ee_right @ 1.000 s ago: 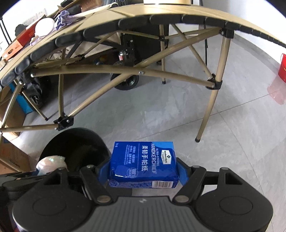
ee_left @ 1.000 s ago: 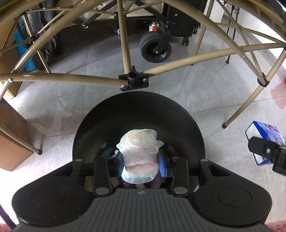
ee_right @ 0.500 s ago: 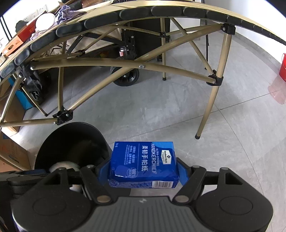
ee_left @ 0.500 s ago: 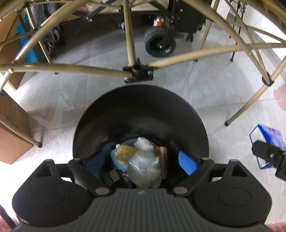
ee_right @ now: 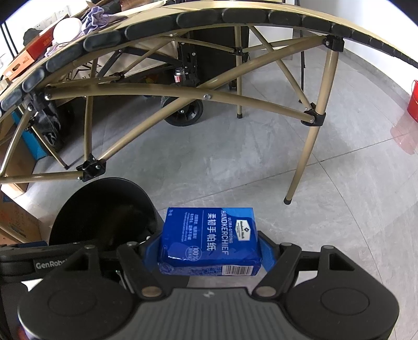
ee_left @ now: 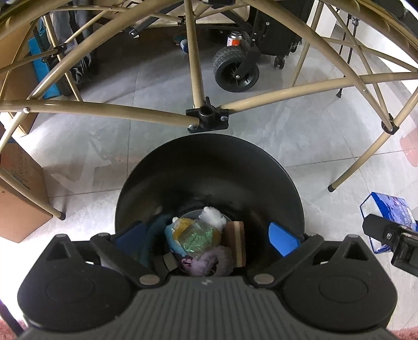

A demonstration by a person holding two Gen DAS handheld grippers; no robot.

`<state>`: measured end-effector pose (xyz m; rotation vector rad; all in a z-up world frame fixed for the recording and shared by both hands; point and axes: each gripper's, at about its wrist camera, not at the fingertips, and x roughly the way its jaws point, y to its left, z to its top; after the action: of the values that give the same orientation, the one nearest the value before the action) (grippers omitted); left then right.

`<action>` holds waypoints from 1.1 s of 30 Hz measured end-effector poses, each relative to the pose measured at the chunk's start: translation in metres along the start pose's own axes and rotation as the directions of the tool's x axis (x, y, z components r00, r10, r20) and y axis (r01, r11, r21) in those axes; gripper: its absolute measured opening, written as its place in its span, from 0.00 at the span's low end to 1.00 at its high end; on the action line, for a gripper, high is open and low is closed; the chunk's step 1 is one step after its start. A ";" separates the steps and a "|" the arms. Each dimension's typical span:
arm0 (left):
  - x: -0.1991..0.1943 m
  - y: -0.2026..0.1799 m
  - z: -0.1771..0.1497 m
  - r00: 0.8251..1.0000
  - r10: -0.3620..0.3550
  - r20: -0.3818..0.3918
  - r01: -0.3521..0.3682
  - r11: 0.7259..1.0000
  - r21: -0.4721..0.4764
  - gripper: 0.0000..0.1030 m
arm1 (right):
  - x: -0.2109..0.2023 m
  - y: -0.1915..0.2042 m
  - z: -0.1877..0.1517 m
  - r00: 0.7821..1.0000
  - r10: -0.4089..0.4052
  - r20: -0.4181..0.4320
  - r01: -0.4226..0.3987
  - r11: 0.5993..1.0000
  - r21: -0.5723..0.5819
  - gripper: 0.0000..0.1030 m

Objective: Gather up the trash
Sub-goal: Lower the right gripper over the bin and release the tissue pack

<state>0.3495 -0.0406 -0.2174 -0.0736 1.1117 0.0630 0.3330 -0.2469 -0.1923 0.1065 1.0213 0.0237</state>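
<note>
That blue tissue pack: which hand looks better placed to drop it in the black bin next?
Right, probably. The right gripper already clamps the blue tissue pack just beside the black bin. The left gripper, jaws opening over the bin, holds nothing.

You are in a room used for storage or as a workspace, not a tidy living space. The floor (ee_right: 261, 157) is large grey tile. A folding table (ee_right: 235, 15) on tan tube legs fills it, its top heaped with boxes (ee_right: 23, 60) and cloth (ee_right: 96, 15). Beneath stand a wheeled cart (ee_left: 236, 69), a can (ee_left: 233, 39) and cardboard cartons (ee_left: 18, 198), beside a black bin (ee_left: 209, 167).
</note>
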 end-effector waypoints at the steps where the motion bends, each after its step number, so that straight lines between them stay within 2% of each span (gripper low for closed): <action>1: -0.001 0.000 0.000 1.000 -0.001 0.001 0.001 1.000 0.000 1.00 | 0.000 0.000 0.000 1.000 0.001 0.001 -0.001 1.000 -0.001 0.70; 12: -0.021 0.011 0.001 0.998 0.004 0.057 -0.004 1.000 -0.002 1.00 | -0.009 0.011 0.000 1.000 0.024 0.018 -0.024 0.999 -0.021 0.70; 19: -0.047 0.028 -0.001 0.988 0.067 0.141 -0.066 0.998 -0.015 1.00 | -0.012 0.032 0.003 0.998 0.051 0.033 -0.050 0.997 -0.054 0.70; 33: -0.075 0.087 -0.009 0.975 0.147 0.167 -0.134 0.987 -0.087 1.00 | -0.004 0.096 -0.001 0.994 0.105 0.027 -0.098 0.979 -0.181 0.70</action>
<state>0.3006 0.0442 -0.1562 -0.0559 0.9389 0.2339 0.3333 -0.1515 -0.1800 -0.0053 0.9721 0.2062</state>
